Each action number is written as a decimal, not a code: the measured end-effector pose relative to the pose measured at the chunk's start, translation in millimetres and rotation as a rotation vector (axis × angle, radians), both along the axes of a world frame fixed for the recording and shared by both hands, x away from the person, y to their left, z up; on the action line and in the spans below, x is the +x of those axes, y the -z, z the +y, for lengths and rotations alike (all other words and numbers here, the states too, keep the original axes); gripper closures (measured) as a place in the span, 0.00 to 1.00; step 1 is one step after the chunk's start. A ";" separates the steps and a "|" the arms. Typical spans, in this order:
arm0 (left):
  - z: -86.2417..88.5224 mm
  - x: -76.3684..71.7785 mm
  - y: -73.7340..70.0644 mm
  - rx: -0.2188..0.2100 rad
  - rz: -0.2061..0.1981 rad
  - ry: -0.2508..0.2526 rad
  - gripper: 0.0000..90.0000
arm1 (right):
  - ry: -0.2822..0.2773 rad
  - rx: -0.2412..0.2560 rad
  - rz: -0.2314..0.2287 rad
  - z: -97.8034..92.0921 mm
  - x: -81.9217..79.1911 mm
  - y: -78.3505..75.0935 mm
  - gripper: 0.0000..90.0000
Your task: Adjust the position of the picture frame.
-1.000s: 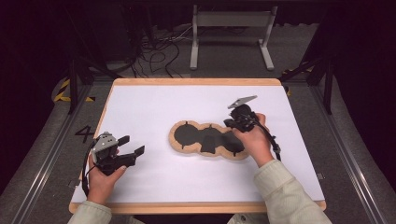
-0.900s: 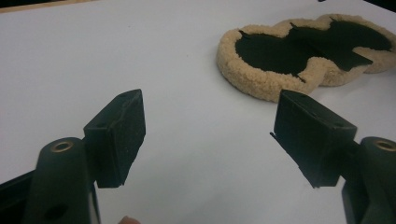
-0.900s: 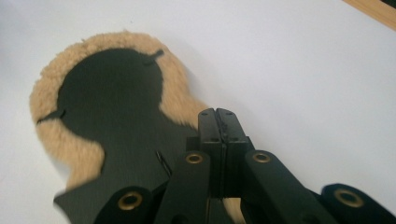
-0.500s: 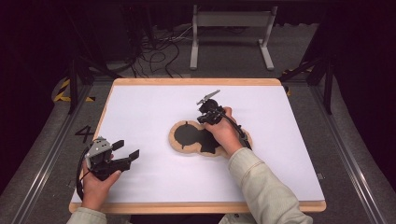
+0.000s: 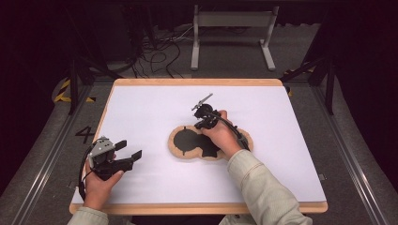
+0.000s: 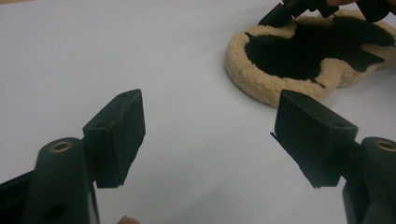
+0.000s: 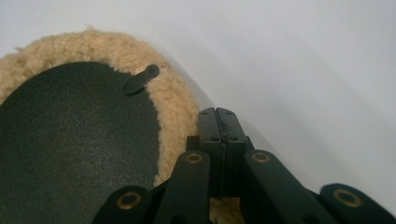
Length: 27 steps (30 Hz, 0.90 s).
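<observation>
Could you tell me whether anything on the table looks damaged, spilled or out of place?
Nothing stands out. The tan fleece pad with black leathery centres lies flat on the white table, its black tab intact. The right gripper is shut at its edge; the left gripper is open.

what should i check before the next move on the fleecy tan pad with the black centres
1. Fleecy tan pad with black centres lies flat on the white table top: ok.
2. Right gripper at the pad's fleece rim: ok, jaws shut tight beside it.
3. Fleece caught between the right jaws: cannot tell, the tips look pressed together with nothing between.
4. Left gripper open and free: ok, jaws wide apart, nothing held.
5. Left gripper apart from the pad: ok, bare table lies between.
6. Small black tab on the rim undisturbed: ok.
</observation>
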<state>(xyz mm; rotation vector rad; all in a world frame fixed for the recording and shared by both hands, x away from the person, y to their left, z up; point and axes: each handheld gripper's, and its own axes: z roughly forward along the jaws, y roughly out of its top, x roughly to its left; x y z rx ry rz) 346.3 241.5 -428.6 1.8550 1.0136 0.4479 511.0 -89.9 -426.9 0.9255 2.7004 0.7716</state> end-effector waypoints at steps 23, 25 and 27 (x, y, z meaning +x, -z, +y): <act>-33.4 31.1 -13.6 0.023 0.002 0.034 0.30 | -0.029 0.183 -0.170 -73.2 -81.3 -63.6 0.96; -36.3 33.3 -12.6 0.021 0.011 0.046 0.30 | -0.028 0.205 -0.173 -82.8 -90.9 -63.8 0.96; -38.3 34.9 -11.5 0.025 0.014 0.051 0.30 | -0.029 0.210 -0.171 -88.5 -97.4 -63.4 0.95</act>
